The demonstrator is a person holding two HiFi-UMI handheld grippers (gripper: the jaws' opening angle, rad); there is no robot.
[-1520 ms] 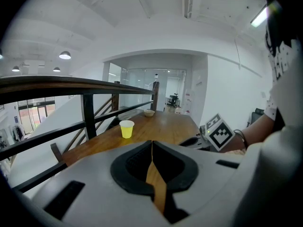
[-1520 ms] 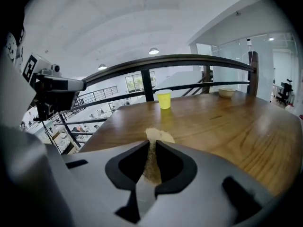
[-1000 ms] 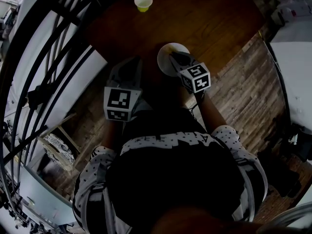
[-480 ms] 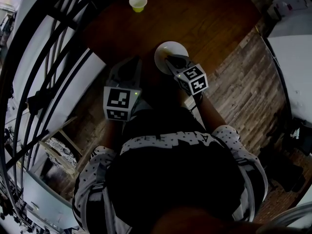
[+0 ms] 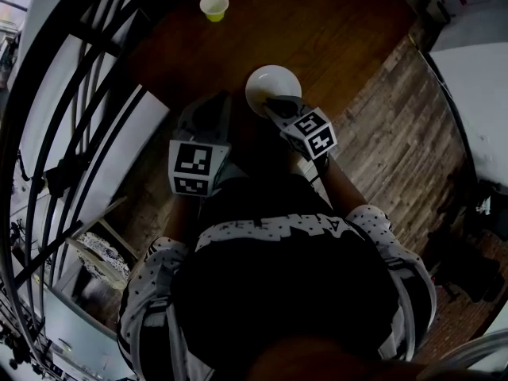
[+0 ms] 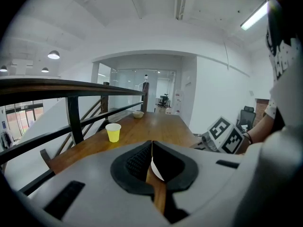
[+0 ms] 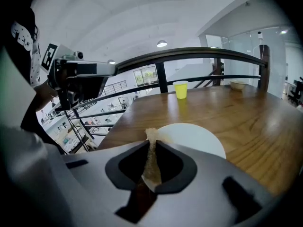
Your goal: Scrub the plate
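Table (image 5: 341, 30): long, dark wood, carries everything. White plate (image 5: 274, 84) = landmark. It lies flat on the table near the edge closest to the person, prob. so both arms reach it w/o leaning. Surface looks bare; no soil seen, but head view is dim.

Black railing (image 6: 71, 86) runs along the table side to the left of the plate. Not involved.

R gripper (image 7: 150, 148): at the plate's near rim. Fingers clenched on a thin tan scrub pad (image 7: 151, 161), whose tip pokes out toward the plate. Pad is held edge-on and low, prob. so the free end can be pressed down & dragged across the plate. Pad-to-plate contact: can't tell.

L gripper (image 6: 151, 148): left of the plate and apart from it. Fingers pressed together on nothing; only a sliver of plate + wood shows through the gap. Judged parked, avail. to steady the plate if it slides.

1 yellow cup (image 5: 213, 6): upright, well beyond the plate and to its left, clear of the work area. A small bowl (image 7: 236, 85) sits far beyond the plate, at the table's far end.

Hidden/unclear:
- Plate's near rim is covered by the R gripper in head view.
- Most of the pad is buried between the fingers; sponge vs cloth n/d.
- Cup and bowl contents not visible.
- Person's torso blocks the floor and table edge nearest the plate in head view.
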